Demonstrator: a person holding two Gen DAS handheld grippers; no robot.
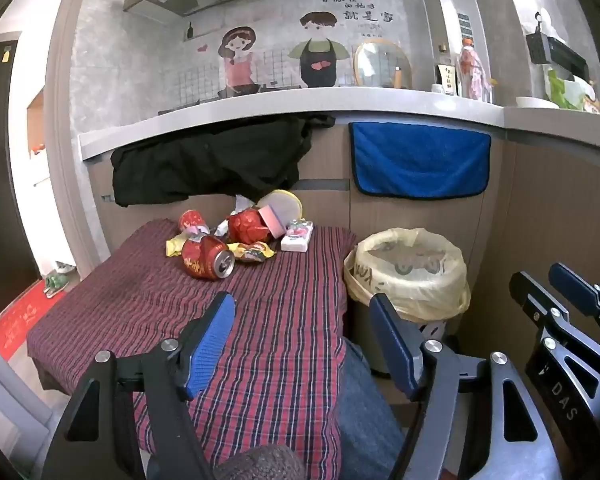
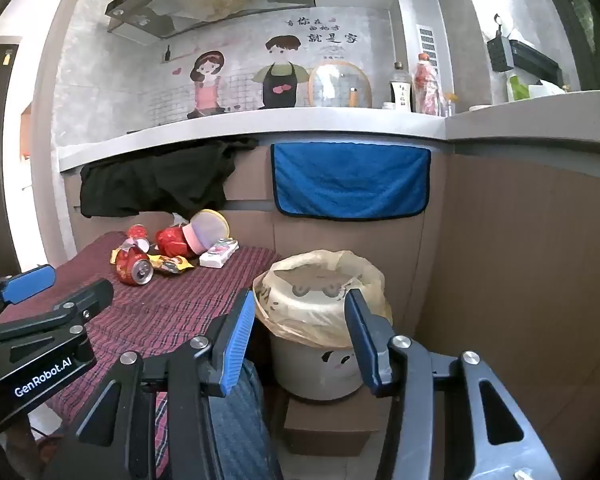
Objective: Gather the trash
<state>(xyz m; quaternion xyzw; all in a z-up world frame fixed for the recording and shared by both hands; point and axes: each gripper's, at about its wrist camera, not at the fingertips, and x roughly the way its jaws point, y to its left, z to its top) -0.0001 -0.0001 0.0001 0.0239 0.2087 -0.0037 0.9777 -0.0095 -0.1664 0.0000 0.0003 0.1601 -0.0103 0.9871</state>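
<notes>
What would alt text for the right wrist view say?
Open, empty right tongs hover before a bag-lined trash bin beside a plaid-covered table. At the table's far end lie a crushed red can, wrappers and a white packet. The left tongs show at left.

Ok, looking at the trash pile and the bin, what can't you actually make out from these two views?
- Inside of the bin: both views, hidden by the yellow liner bag.
- Rear red can: left wrist view, lower half hidden by the front red can.
- Wrappers: print too small to read.
- White packet: label blurred.
- What the striped cloth covers: hidden.
</notes>
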